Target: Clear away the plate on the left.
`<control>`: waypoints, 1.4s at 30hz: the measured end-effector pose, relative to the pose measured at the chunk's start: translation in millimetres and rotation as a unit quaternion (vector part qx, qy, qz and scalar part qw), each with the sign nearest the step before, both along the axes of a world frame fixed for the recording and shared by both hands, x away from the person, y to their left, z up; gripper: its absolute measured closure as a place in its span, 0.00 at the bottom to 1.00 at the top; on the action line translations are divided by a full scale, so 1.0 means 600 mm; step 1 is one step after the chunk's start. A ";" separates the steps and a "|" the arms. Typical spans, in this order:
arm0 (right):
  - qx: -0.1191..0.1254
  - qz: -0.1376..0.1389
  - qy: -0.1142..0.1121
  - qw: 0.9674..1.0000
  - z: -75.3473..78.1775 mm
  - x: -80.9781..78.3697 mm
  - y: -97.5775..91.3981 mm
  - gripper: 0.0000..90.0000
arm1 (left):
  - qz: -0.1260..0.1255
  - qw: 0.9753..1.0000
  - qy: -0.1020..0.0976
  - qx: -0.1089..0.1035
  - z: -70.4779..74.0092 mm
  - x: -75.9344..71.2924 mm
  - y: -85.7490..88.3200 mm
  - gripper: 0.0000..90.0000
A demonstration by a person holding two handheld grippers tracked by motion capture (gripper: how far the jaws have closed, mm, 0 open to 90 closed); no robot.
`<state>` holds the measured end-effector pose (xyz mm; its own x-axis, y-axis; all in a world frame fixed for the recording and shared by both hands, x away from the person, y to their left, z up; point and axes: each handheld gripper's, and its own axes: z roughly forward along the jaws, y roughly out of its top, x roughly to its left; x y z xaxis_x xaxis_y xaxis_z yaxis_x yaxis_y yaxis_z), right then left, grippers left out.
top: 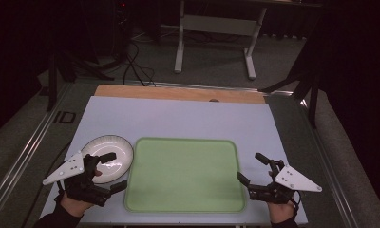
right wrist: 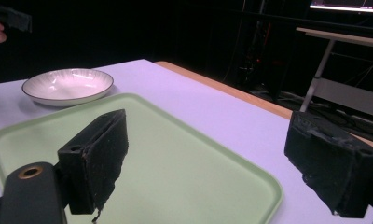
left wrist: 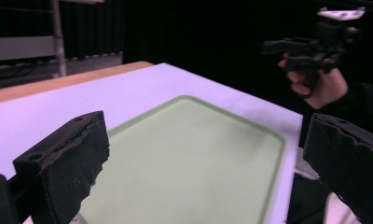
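Plate sits beside the tray (bare), left tool gaping over it, likely to grasp; right tool also apart.

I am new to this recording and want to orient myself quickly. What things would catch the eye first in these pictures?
The large pale green tray lies flat at the middle of the lilac table cover, with nothing on it. Just left of it stands a white plate, also bare. The left gripper hovers over the plate's near edge with jaws wide open, and the right gripper waits open at the tray's right side.
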<state>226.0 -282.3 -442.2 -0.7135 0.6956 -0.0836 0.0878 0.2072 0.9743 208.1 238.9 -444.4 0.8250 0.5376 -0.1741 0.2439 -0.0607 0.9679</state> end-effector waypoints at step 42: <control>0.000 0.009 -0.017 1.000 0.012 -0.002 0.012 0.14 | 0.032 0.996 0.000 0.081 0.099 0.033 0.069 0.02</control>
